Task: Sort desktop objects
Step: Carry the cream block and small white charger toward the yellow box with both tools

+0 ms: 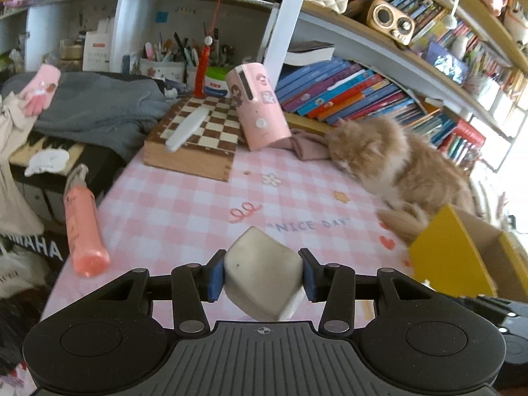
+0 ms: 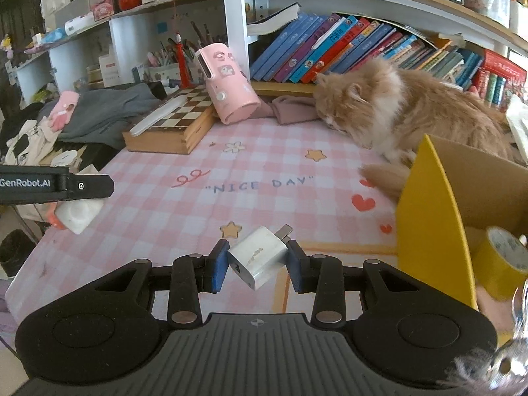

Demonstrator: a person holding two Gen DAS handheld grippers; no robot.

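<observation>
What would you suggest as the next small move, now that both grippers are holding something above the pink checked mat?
Probably carry the right gripper, shut on the small silver plug adapter, rightward over the yellow-edged cardboard box and release. The box sits close on that side, already holding a yellow tape roll; the fluffy orange cat lies behind it.

Fluffy orange cat [image 2: 406, 105] beside leaning books [image 2: 330, 49], head near crumpled mauve cloth [image 2: 293, 107].

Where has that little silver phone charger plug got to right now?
The silver charger plug is pinched between the right gripper pads, held above the pink checked tablecloth, just left of the yellow cardboard box.
</observation>
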